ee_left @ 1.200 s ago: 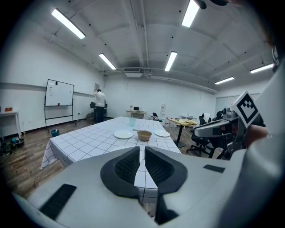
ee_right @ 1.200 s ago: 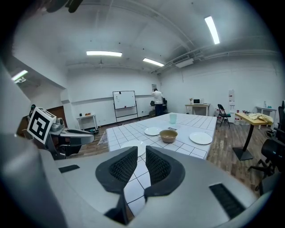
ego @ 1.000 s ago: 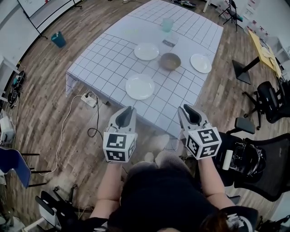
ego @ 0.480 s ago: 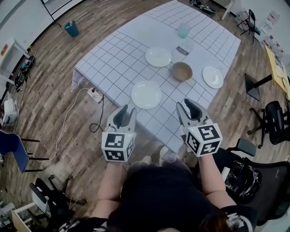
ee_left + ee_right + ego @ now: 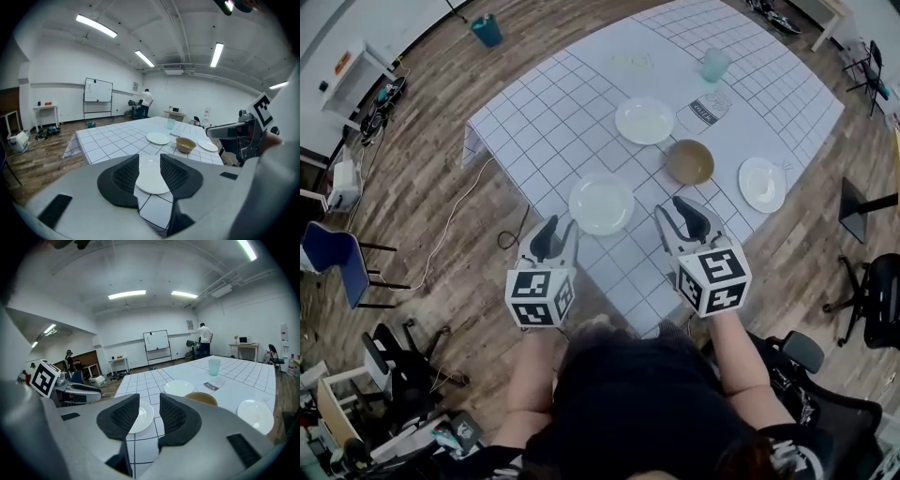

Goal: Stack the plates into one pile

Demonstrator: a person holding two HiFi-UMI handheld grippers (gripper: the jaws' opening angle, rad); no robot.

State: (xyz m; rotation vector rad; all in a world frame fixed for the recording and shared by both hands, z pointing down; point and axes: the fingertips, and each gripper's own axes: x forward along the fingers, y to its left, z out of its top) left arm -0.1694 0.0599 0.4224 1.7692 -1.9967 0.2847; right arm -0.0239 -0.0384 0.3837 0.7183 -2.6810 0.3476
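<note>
Gridded table [image 5: 553, 103]: three plates [image 5: 601, 203] flat, apart.

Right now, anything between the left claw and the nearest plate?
Nothing visible. The left claw, whose jaws have just been opening with nothing between them, points at the nearest plate across bare tablecloth. The bowl sits farther off to the right, clear of that line.
</note>
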